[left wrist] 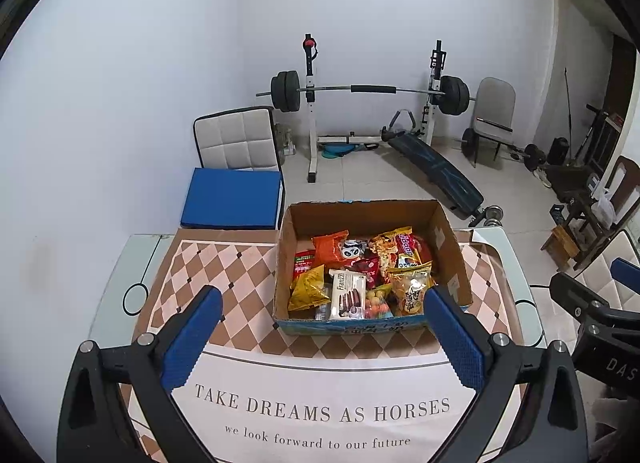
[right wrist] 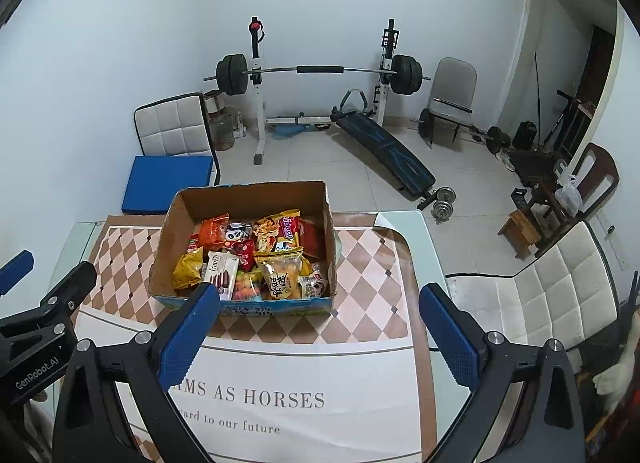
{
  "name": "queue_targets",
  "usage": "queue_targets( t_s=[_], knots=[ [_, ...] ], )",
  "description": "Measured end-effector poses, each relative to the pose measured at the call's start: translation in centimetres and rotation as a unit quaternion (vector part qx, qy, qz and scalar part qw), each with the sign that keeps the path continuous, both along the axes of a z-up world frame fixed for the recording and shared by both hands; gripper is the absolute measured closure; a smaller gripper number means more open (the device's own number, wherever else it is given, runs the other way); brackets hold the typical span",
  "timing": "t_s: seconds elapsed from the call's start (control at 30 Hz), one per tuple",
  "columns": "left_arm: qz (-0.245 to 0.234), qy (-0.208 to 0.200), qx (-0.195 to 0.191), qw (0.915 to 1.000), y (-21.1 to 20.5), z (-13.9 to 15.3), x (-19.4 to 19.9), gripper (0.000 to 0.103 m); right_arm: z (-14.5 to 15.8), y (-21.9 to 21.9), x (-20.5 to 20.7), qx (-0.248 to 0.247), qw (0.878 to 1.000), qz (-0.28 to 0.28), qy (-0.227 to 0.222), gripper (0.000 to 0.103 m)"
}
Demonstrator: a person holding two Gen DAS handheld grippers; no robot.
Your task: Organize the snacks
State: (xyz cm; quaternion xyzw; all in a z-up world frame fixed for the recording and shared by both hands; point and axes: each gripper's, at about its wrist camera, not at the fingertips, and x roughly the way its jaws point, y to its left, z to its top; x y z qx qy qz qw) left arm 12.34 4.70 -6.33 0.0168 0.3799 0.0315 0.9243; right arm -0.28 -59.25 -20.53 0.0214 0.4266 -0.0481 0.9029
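Observation:
An open cardboard box (left wrist: pixel 450 247) (right wrist: pixel 168 251) stands on the far half of the table, filled with several snack packs: a yellow chip bag (left wrist: pixel 308 291) (right wrist: pixel 187 269), a white Franzzi biscuit box (left wrist: pixel 347 297) (right wrist: pixel 222 271), an orange bag (left wrist: pixel 330 249) (right wrist: pixel 214 231) and an orange-yellow bag (left wrist: pixel 412 291) (right wrist: pixel 282 277). My left gripper (left wrist: pixel 324 303) is open and empty, held above the table in front of the box. My right gripper (right wrist: pixel 320 299) is open and empty, in front of the box and slightly right of it.
The table has a checkered cloth (left wrist: pixel 224 263) (right wrist: pixel 368 275) printed with text. A white padded chair (right wrist: pixel 552 295) stands at the right. A blue cushion on a chair (left wrist: pixel 234 199) sits behind the table. A barbell rack (left wrist: pixel 360 91) and bench stand farther back.

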Motion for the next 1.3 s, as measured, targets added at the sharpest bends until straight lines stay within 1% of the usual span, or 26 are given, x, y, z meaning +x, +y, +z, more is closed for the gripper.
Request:
queue_targets(
  t_s=[0.23, 1.3],
  knots=[
    [0.001, 0.001, -0.004, 1.0, 0.06, 0.07, -0.24, 0.0, -0.45, 0.17, -0.22, 0.005, 1.0, 0.004, 0.005, 0.001],
    [0.008, 0.004, -0.007, 0.9999, -0.27, -0.09, -0.93, 0.0, -0.21, 0.56, -0.62, 0.01, 1.0, 0.014, 0.005, 0.001]
  ],
)
